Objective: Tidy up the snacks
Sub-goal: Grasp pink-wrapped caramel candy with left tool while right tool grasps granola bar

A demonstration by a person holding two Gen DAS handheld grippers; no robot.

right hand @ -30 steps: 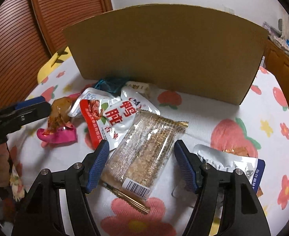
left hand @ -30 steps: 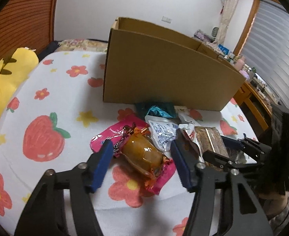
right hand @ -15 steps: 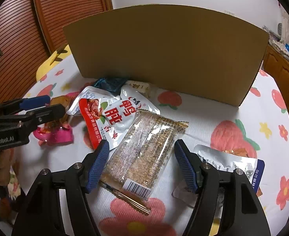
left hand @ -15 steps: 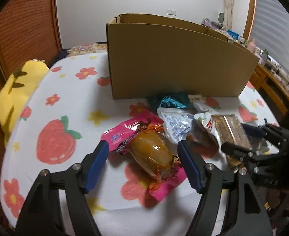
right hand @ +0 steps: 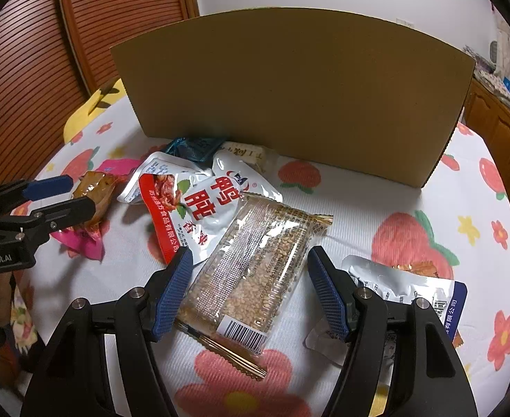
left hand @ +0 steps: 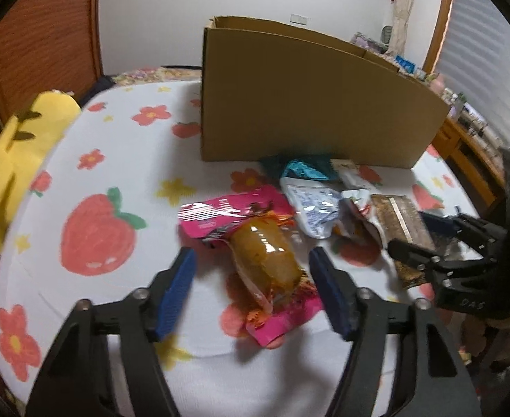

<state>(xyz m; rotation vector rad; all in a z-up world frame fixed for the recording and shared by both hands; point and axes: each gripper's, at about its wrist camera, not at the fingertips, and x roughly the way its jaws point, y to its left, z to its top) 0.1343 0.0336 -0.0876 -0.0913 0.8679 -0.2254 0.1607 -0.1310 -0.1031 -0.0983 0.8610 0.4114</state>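
Observation:
Snack packets lie in a heap in front of a tall cardboard box (left hand: 310, 104), which also shows in the right wrist view (right hand: 289, 97). My left gripper (left hand: 253, 292) is open, its jaws either side of an amber snack in clear wrap (left hand: 265, 260) that lies on a pink packet (left hand: 227, 215). My right gripper (right hand: 249, 293) is open around a clear sesame bar packet (right hand: 255, 271). A red and white pouch (right hand: 192, 205) lies left of the bar. A silver pouch (right hand: 407, 288) lies to its right.
The table wears a white cloth with strawberries and flowers (left hand: 95, 236). A teal packet (left hand: 303, 166) and a small pale packet (right hand: 248, 154) lie against the box. A yellow plush (left hand: 15, 153) sits at the far left. Wooden cabinets (right hand: 498, 128) stand at the right.
My left gripper has pulled back and swung a little, then come forward over the amber snack. My right gripper has hardly moved. Both have stayed open.

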